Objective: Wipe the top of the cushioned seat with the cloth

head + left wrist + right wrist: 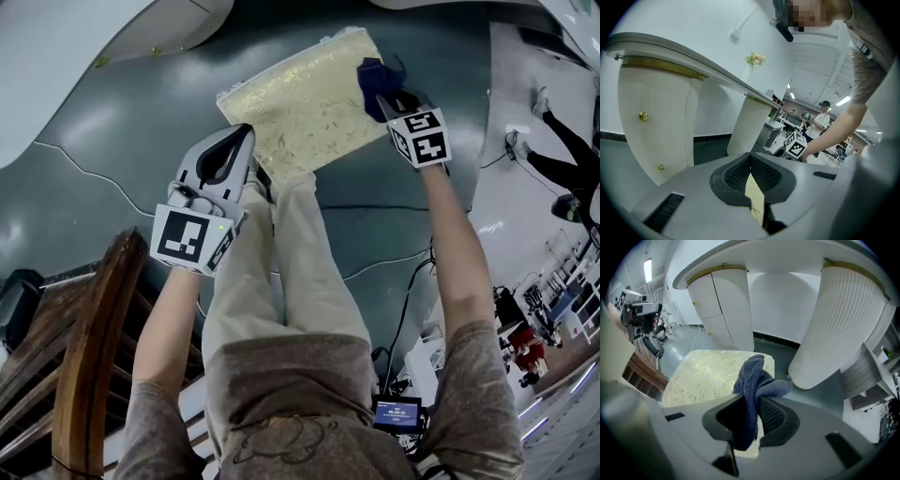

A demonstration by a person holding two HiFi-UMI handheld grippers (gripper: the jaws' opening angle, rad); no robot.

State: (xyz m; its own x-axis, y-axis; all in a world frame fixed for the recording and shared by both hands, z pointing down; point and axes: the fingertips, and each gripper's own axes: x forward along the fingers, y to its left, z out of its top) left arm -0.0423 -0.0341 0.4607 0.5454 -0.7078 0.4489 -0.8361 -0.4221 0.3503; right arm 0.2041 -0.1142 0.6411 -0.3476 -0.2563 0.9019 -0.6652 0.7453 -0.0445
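The cushioned seat (305, 103) is a cream pad with a gold leaf pattern, lying on the grey floor ahead of my legs. My right gripper (384, 94) hovers over its far right corner, shut on a dark blue cloth (373, 75). In the right gripper view the cloth (752, 385) hangs bunched between the jaws of my right gripper (751, 404), above the seat (703, 376). My left gripper (248, 139) sits at the seat's near left edge. Its jaws meet at the tips (750, 159), and a sliver of cream seat (756, 201) shows below them.
A dark wooden chair frame (84, 347) stands at the lower left. White curved furniture (75, 56) fills the top left, and a white ribbed column (839, 329) rises right of the seat. Cables (403, 319) trail over the floor; people (562, 169) stand far right.
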